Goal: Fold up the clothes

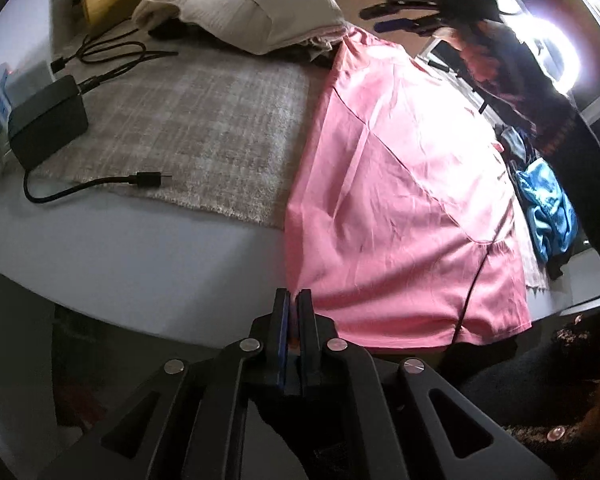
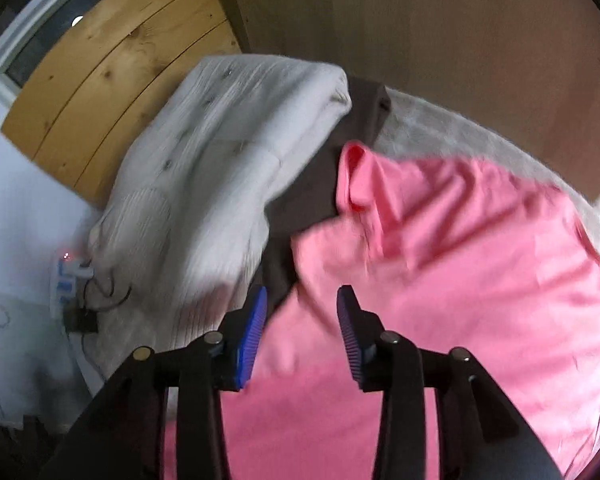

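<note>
At the bottom centre of the left wrist view, the left gripper [image 1: 293,300] has its jaws almost together, pinching the near corner of the pink garment [image 1: 400,184]. The garment lies spread flat up the middle and right of the frame, over a grey plaid cloth [image 1: 204,136]. A black power adapter [image 1: 48,120] sits at left. In the right wrist view, the right gripper [image 2: 302,300] hangs above the pink garment with jaws apart, holding nothing. Beyond, at upper centre, a cream knit garment [image 2: 220,152] lies folded over a brown one [image 2: 316,192].
</note>
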Demonstrator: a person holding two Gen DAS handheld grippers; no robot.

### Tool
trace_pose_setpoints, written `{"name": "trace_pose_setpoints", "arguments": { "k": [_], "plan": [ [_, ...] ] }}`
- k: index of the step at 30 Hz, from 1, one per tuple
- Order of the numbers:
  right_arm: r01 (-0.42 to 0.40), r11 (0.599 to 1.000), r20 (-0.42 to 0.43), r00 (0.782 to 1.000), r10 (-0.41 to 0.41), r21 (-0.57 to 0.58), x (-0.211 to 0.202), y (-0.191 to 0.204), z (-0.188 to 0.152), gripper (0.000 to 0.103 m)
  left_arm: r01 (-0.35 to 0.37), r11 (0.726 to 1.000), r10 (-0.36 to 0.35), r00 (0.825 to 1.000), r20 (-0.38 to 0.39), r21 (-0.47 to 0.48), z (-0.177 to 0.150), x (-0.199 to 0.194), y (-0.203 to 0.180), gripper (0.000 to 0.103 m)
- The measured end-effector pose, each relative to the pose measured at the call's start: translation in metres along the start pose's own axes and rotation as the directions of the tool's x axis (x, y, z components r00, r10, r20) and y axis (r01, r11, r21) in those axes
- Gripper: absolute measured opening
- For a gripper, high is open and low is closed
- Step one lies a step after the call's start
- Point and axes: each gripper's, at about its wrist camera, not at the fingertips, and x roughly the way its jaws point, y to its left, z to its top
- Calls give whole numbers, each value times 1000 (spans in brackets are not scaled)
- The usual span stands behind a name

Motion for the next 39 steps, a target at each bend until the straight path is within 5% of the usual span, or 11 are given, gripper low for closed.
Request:
{"name": "trace_pose_setpoints", "arguments": {
  "k": [3, 7, 12, 15, 19, 25, 27, 29, 32, 35, 39],
  "plan": [
    [-38, 999, -59, 998, 37, -20, 24, 8, -22, 37, -38, 999, 37, 999, -24, -10, -1, -6, 5, 16],
    [-137, 989, -5, 990, 138, 52, 7, -4, -48, 29, -100, 995, 99, 995, -30, -7, -6, -29, 18, 16],
    [-213, 966, 134, 972, 194, 145, -90, -50, -108, 29, -69, 994, 68, 998, 11, 81, 17, -44, 4, 21],
    [-146, 966, 212, 972, 101, 211, -172, -67, -171, 29, -1, 983, 0, 1000, 7, 184, 35, -34, -24, 28],
    [15, 913, 258, 957, -130, 407, -250, -113, -272, 29, 120, 935, -108, 993, -52, 334, 56, -4, -74, 28],
    [18, 725, 262, 926, -272, 688, -291, -179, -397, 29, 307, 811, -236, 951, -202, 499, 49, 36, -175, 31],
    [8, 717, 280, 918, -282, 697, -301, -186, -415, 29, 350, 775, -261, 936, -237, 526, 41, 44, -208, 34],
    [31, 731, 283, 910, -303, 681, -309, -195, -419, 29, 386, 743, -282, 922, -267, 547, 30, 51, -239, 38],
    [59, 774, 282, 912, -299, 631, -305, -220, -404, 33, 404, 730, -284, 913, -293, 552, 16, 62, -283, 41],
    [65, 828, 269, 929, -253, 557, -288, -259, -374, 34, 405, 748, -290, 912, -291, 525, -1, 73, -318, 43],
    [95, 896, 192, 962, -195, 433, -255, -309, -329, 34, 359, 810, -251, 927, -280, 463, -29, 89, -349, 43]
  ]
}}
